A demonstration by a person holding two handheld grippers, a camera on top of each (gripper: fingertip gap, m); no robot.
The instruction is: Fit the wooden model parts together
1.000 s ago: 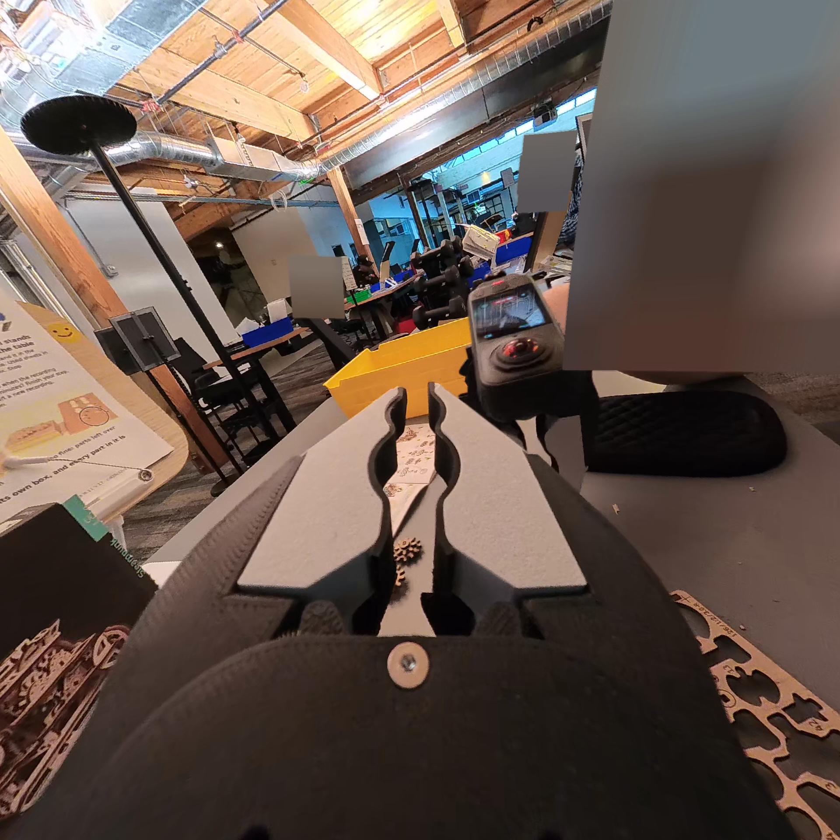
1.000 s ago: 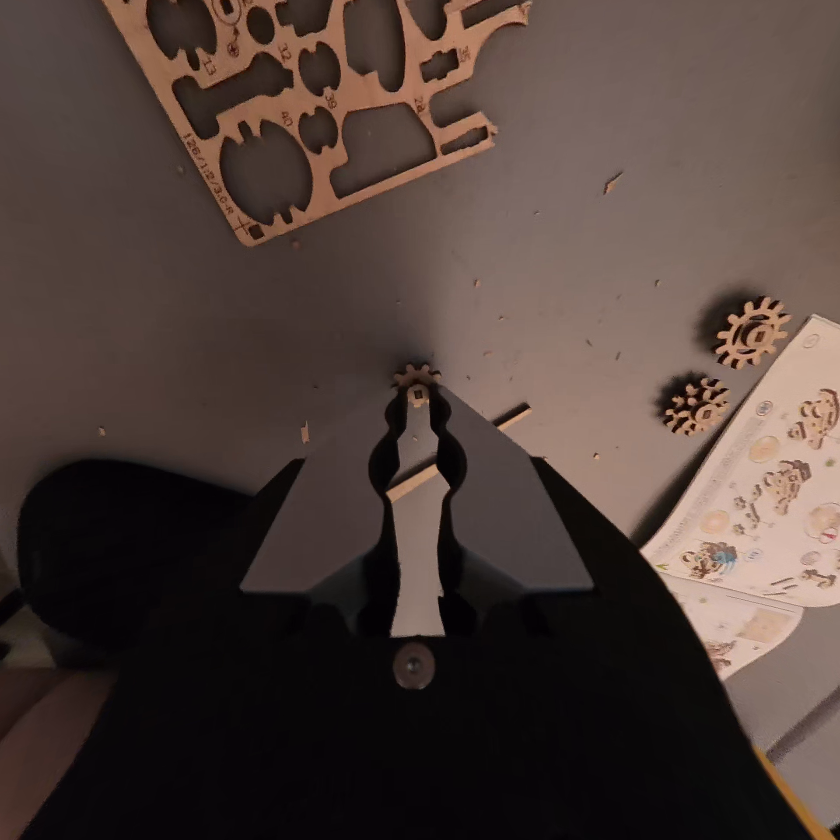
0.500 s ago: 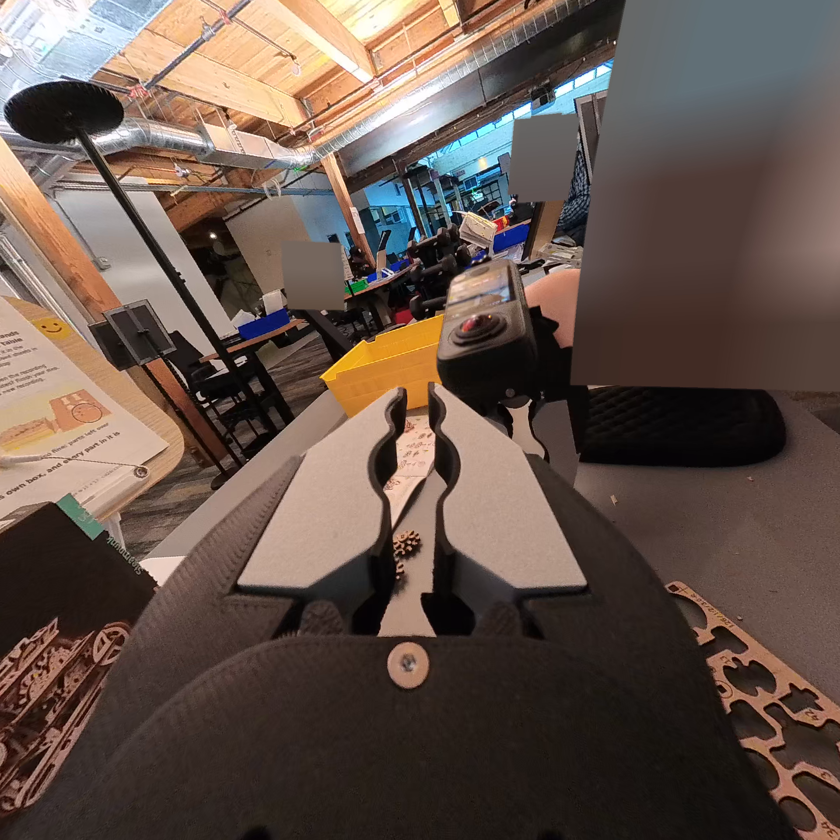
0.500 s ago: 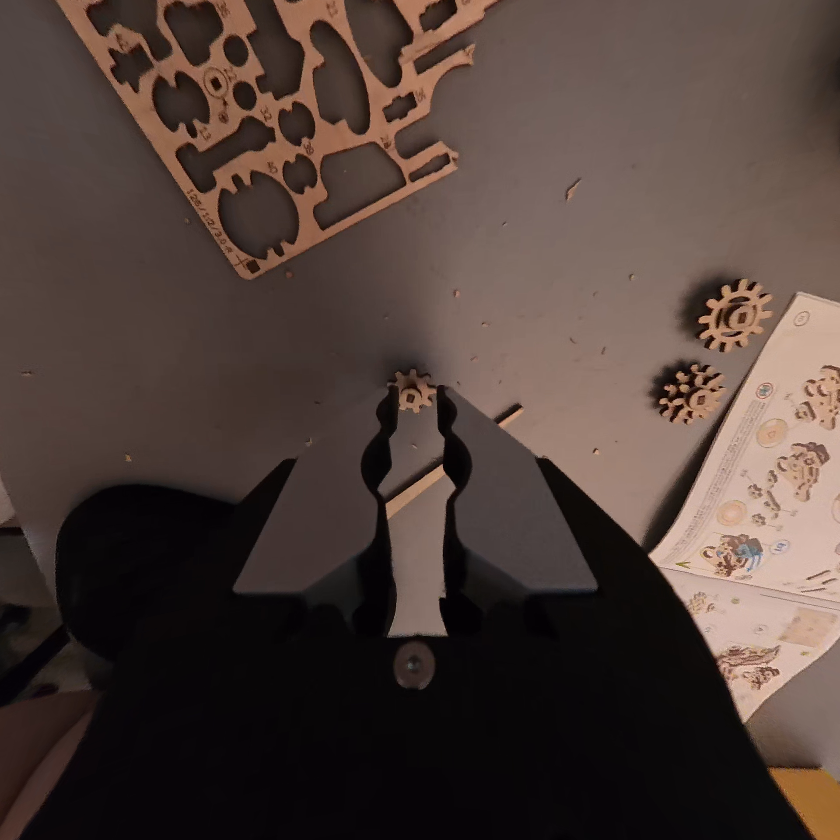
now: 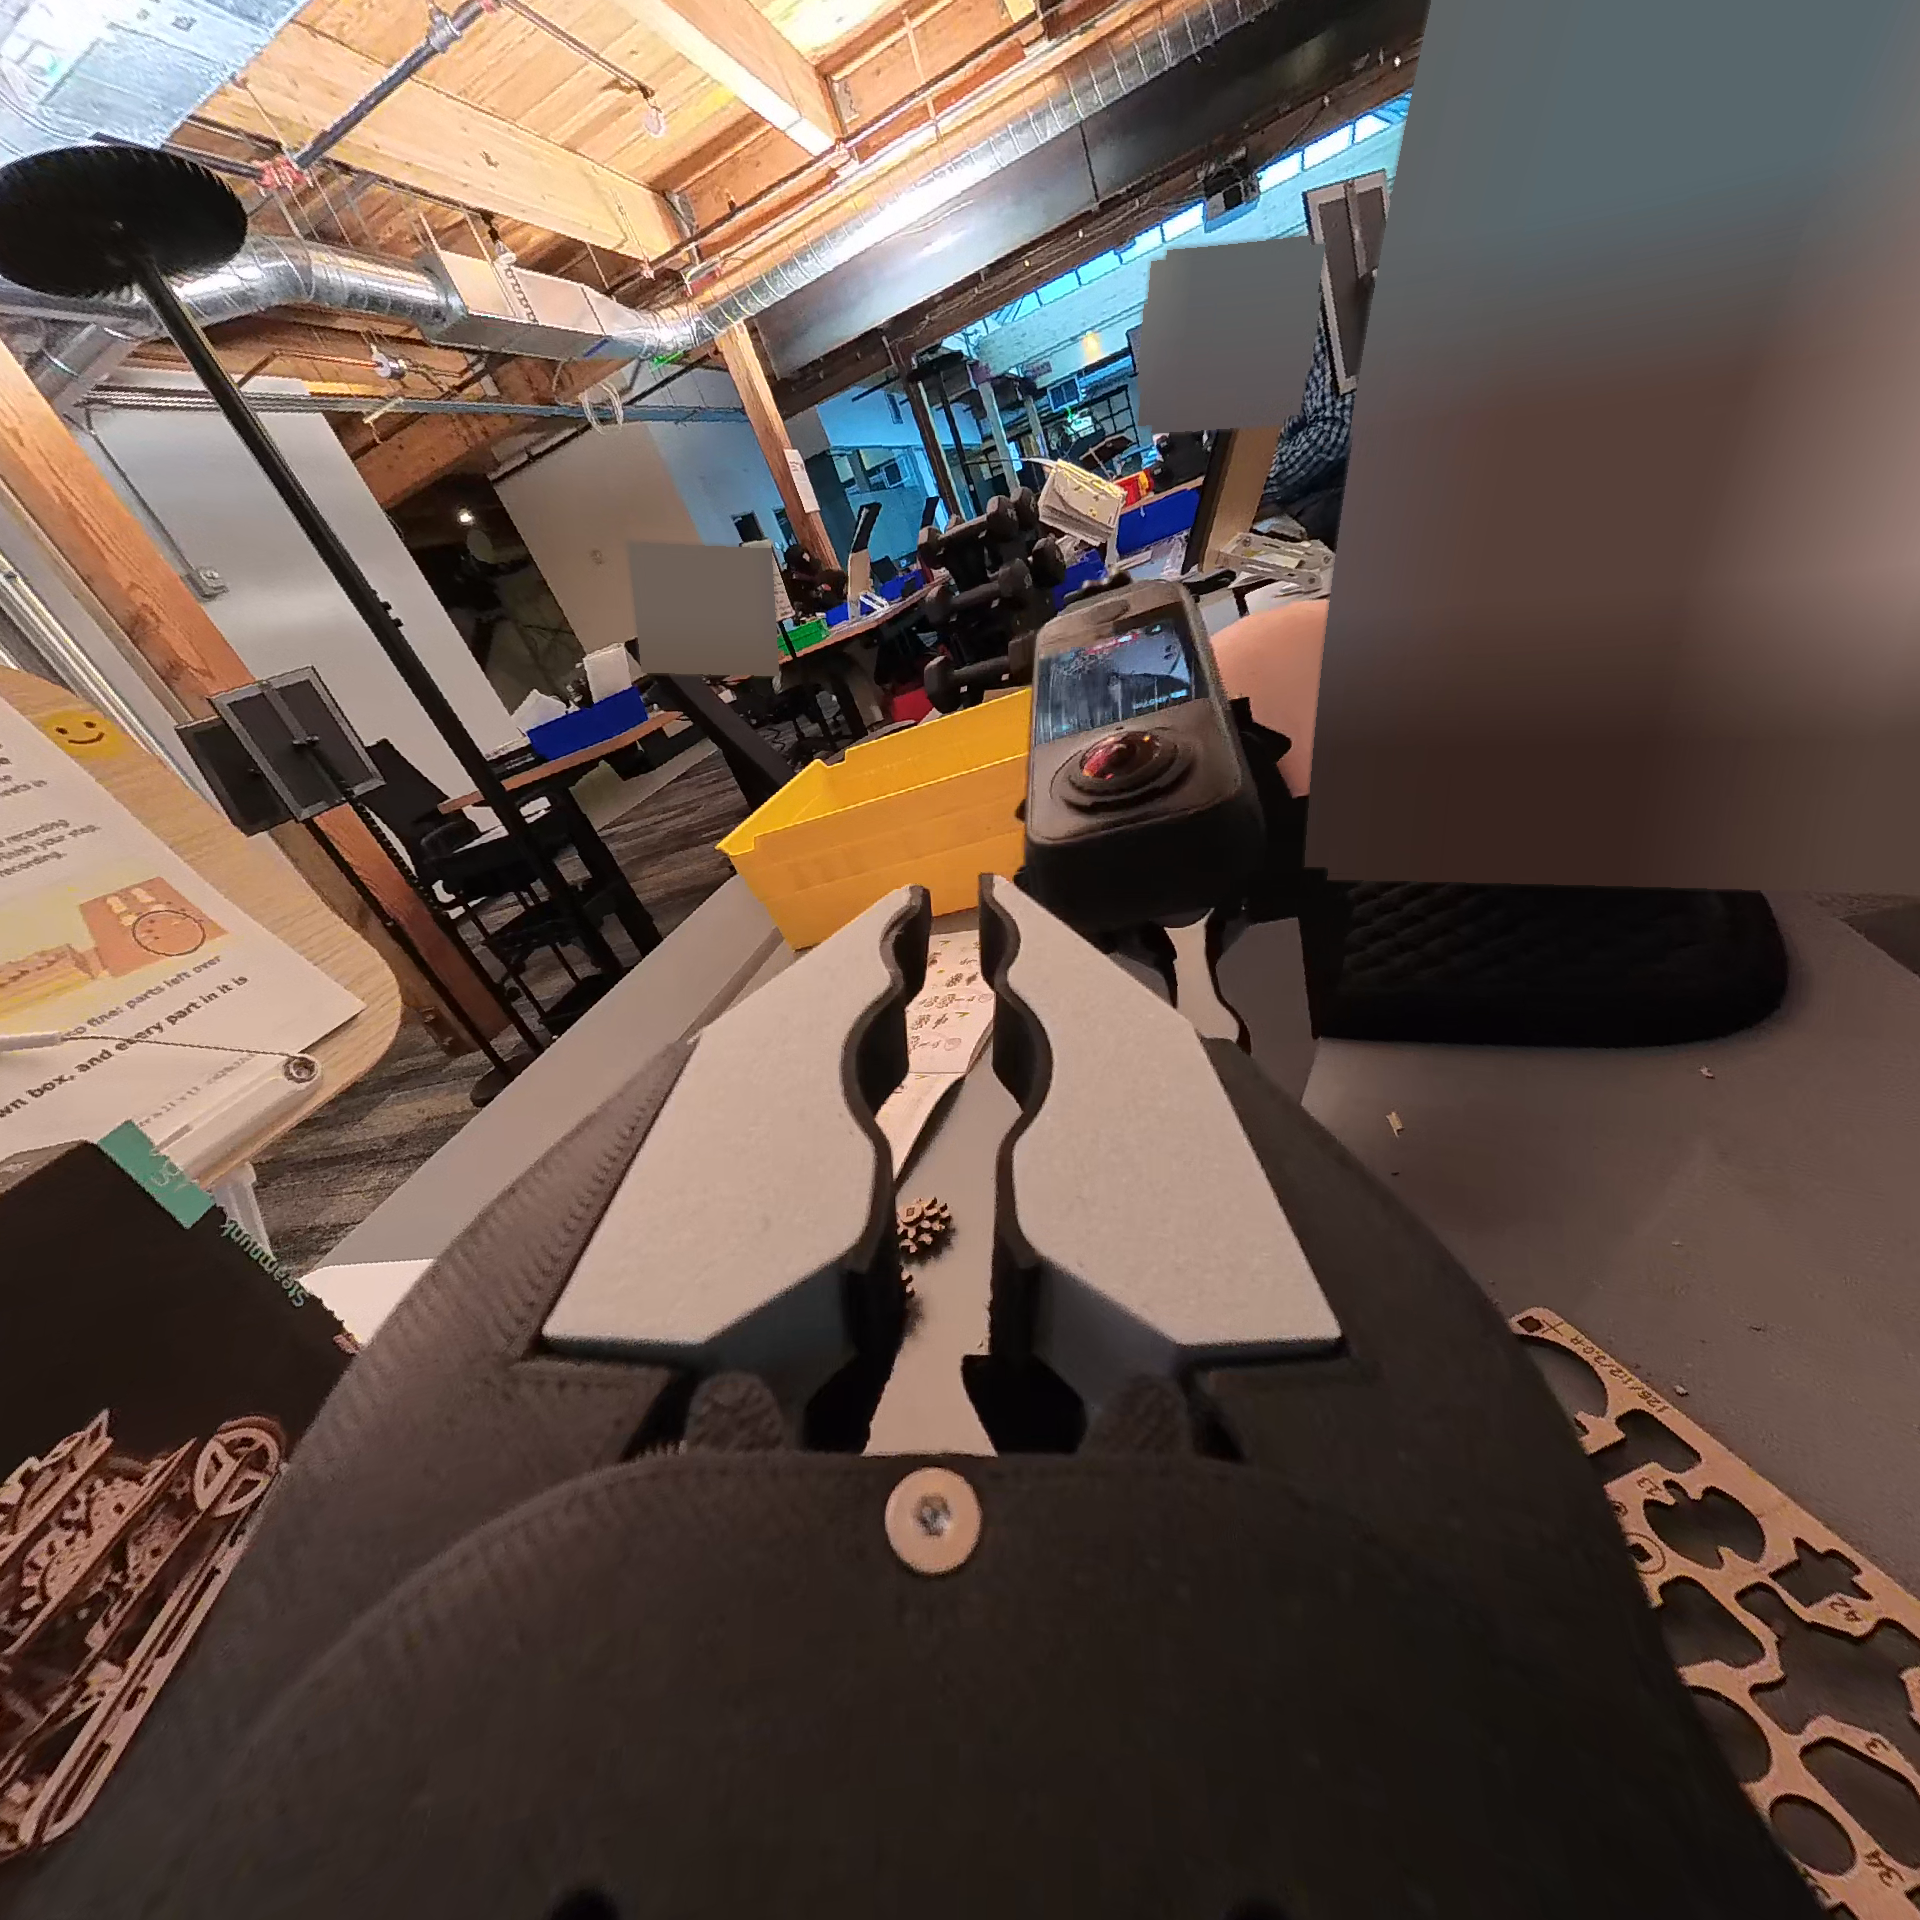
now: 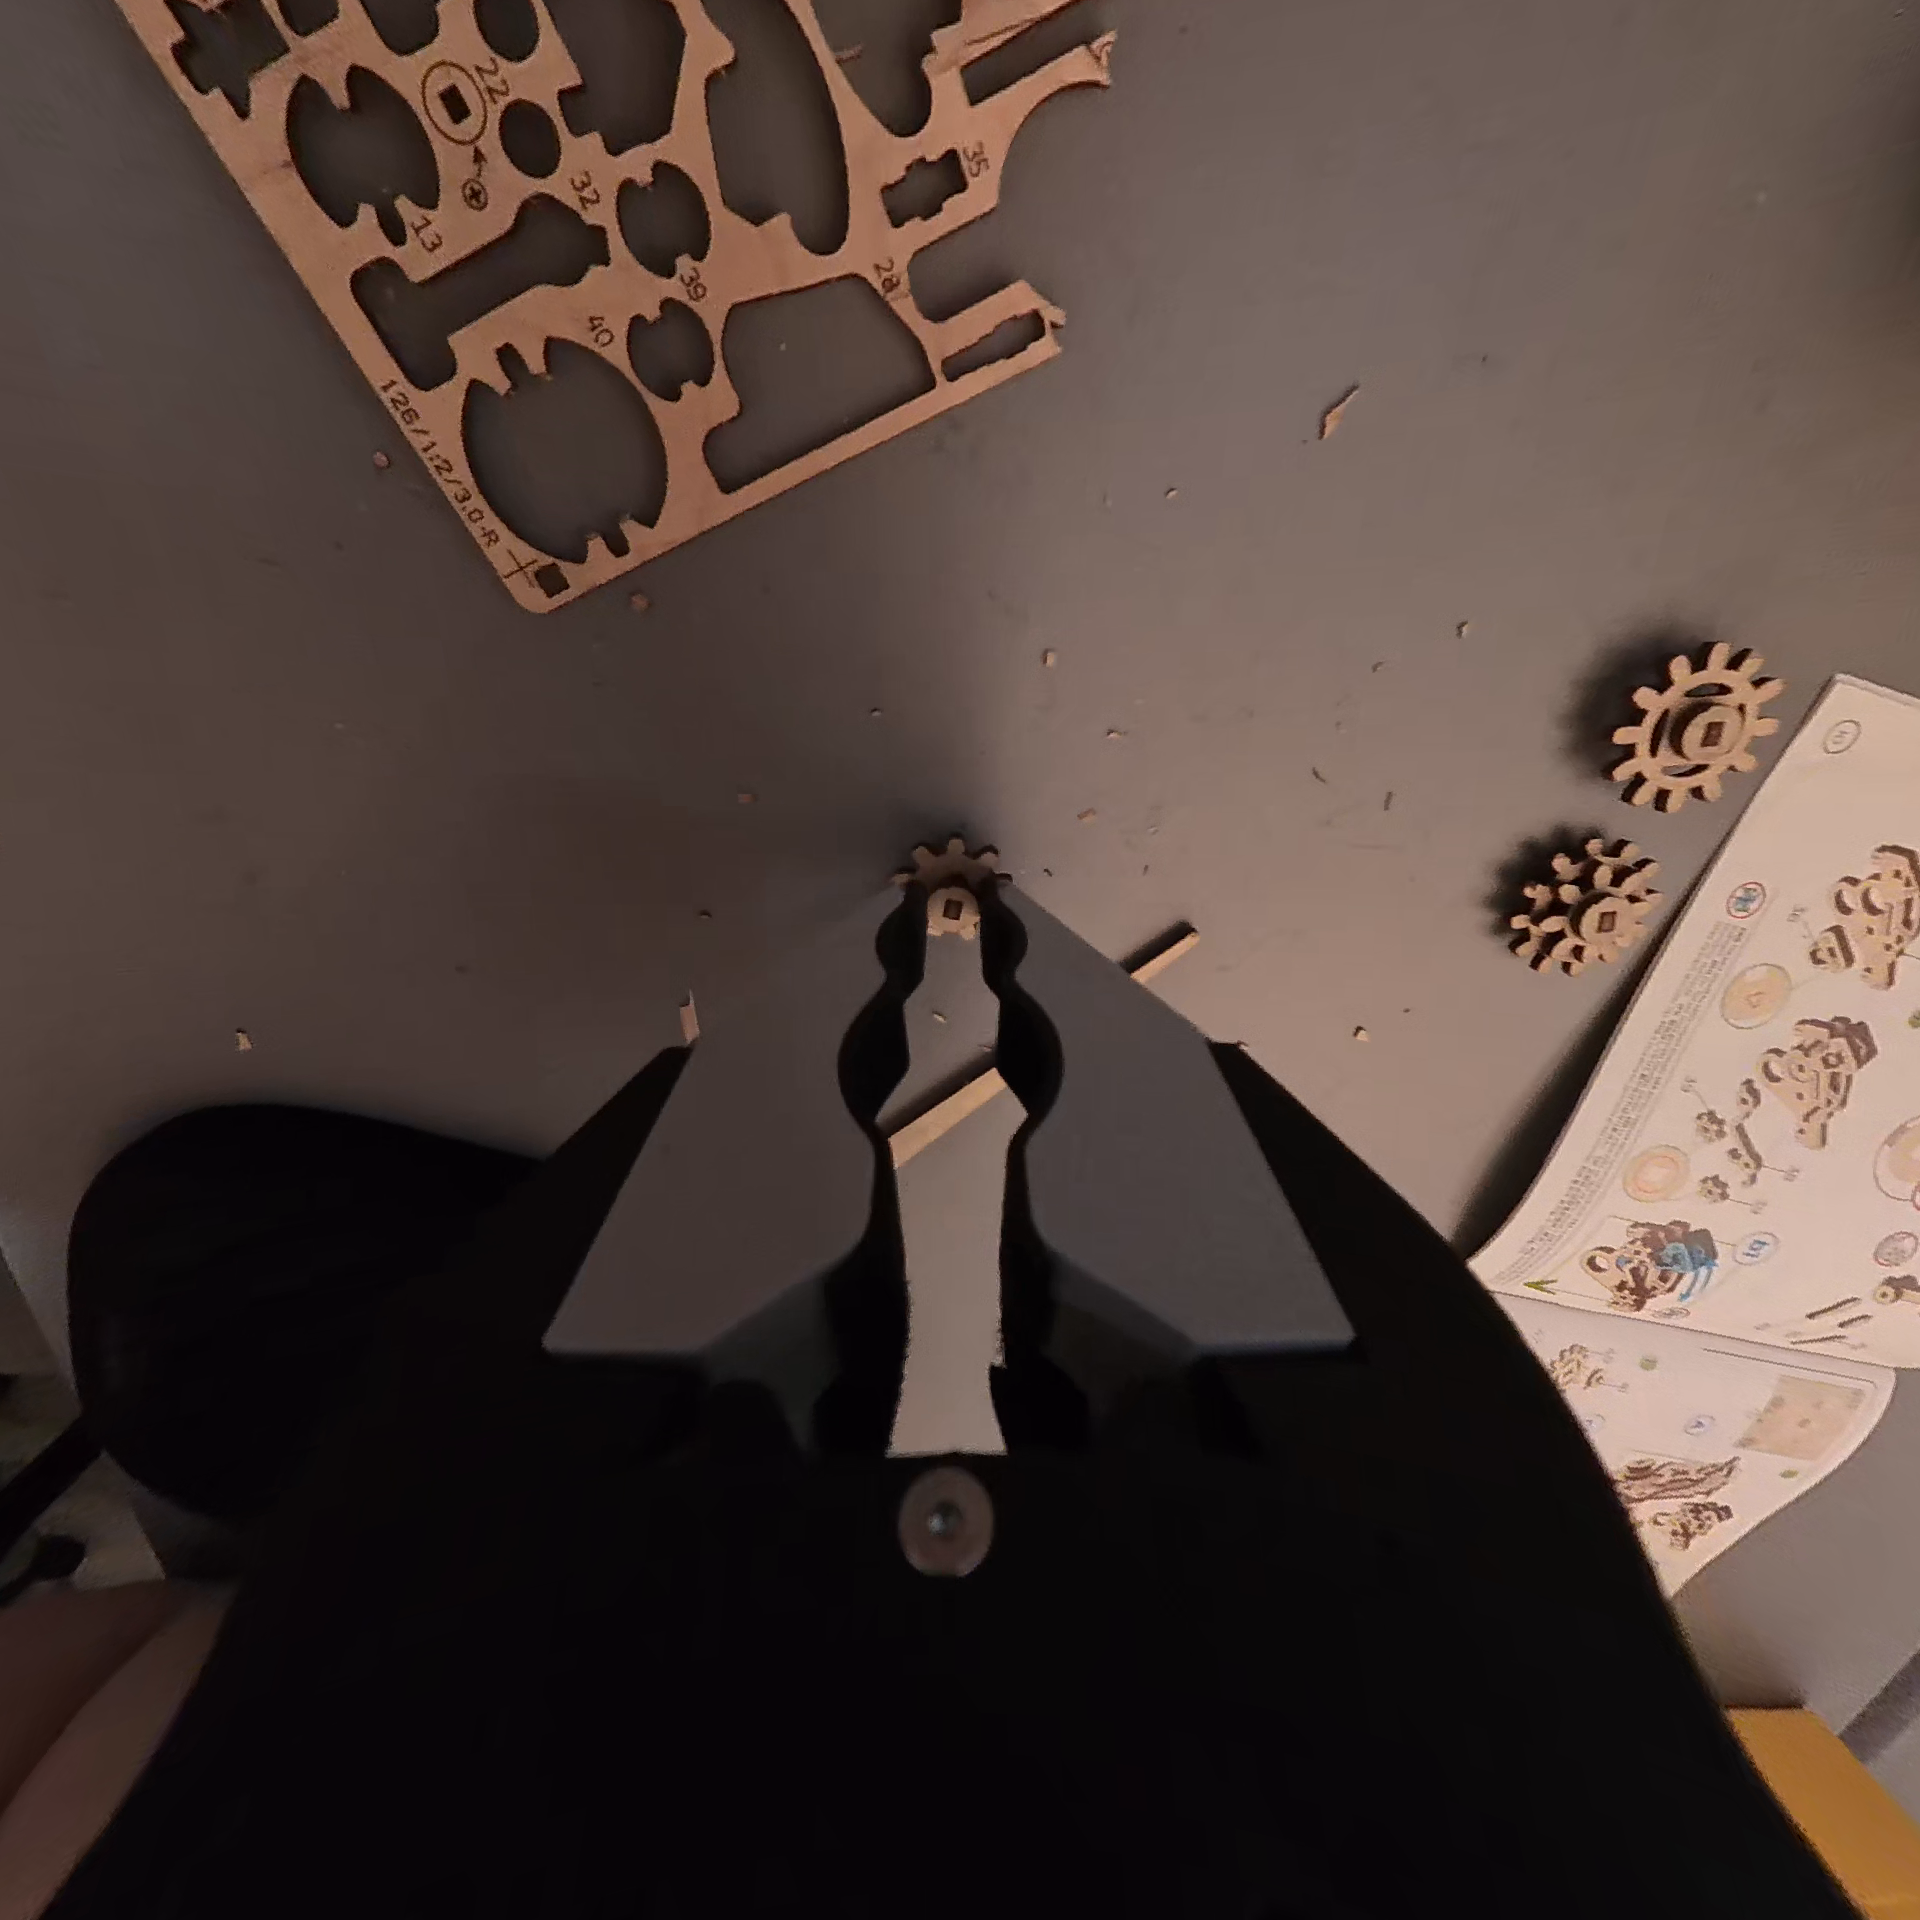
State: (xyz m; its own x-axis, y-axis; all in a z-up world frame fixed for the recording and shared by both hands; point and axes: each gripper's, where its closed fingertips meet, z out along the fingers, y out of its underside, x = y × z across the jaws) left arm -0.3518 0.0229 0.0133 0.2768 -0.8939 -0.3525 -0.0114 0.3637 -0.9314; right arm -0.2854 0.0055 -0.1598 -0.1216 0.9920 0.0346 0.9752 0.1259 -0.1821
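In the right wrist view my right gripper points down at the grey table and is shut on a small wooden gear at its fingertips. A thin wooden stick lies on the table under the fingers. Two larger wooden gears lie to the right. My left gripper is held low over the table, its jaws a narrow gap apart and empty. One gear shows on the table between its fingers. The right gripper's camera body is just beyond.
A punched-out wooden parts sheet lies at the far side and also shows in the left wrist view. An instruction sheet lies at the right. A yellow bin, a black wrist pad and a black model box surround the work area. There is about 20 cm between the tips of the two grippers. The thin wooden stick is closer to my right gripper, around 4 cm from its tips; the left tips are 20 cm off.
My right gripper was shut on the small gear, opened around it half a second ago, and has closed on it again, nearer the table. The left gripper has barely moved.
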